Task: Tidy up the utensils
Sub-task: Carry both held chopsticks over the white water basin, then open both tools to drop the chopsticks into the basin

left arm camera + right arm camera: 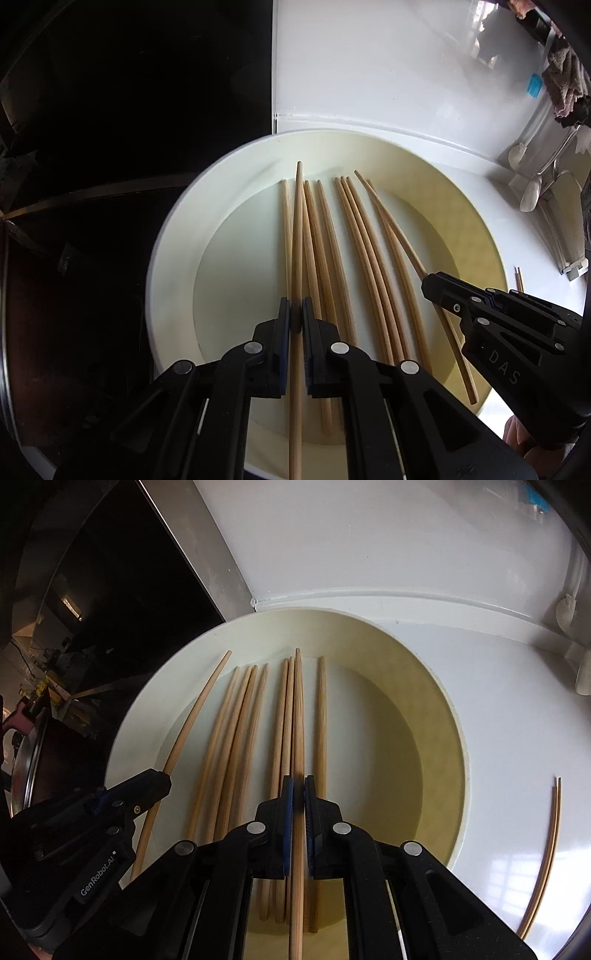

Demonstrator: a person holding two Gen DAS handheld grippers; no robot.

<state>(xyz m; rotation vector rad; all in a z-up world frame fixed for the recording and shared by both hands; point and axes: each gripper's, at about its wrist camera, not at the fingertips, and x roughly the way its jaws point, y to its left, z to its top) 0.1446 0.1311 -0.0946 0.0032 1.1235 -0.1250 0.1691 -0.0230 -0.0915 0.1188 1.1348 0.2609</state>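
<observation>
Chopsticks [343, 254], wooden, lie side by side in a wide white plate [173, 236] that fills the centre of both views, their tips pointing to the top of the frame.

Left gripper [296, 317]: I see it at bottom centre of the left view, clenched on one chopstick [297, 236], which runs up the middle of the frame above the others. In the right view the same gripper [162, 779] comes in from the lower left, the stick [195, 716] curving up from it over the plate's left rim.

Right gripper [298, 794]: bottom centre of the right view, clamped on another chopstick [297, 716] that runs straight up the frame among the loose ones. In the left view it [430, 286] enters from the lower right, its stick [388, 218] crossing the plate's right side.

Pair [546, 856] of chopsticks, apart from the plate, lies on the white counter [498, 738] at the right edge of the right view; only its tips [519, 278] show in the left view.

Dark glass surface [110, 110] fills the left of the left view. Spoons [532, 188] hang at upper right.
</observation>
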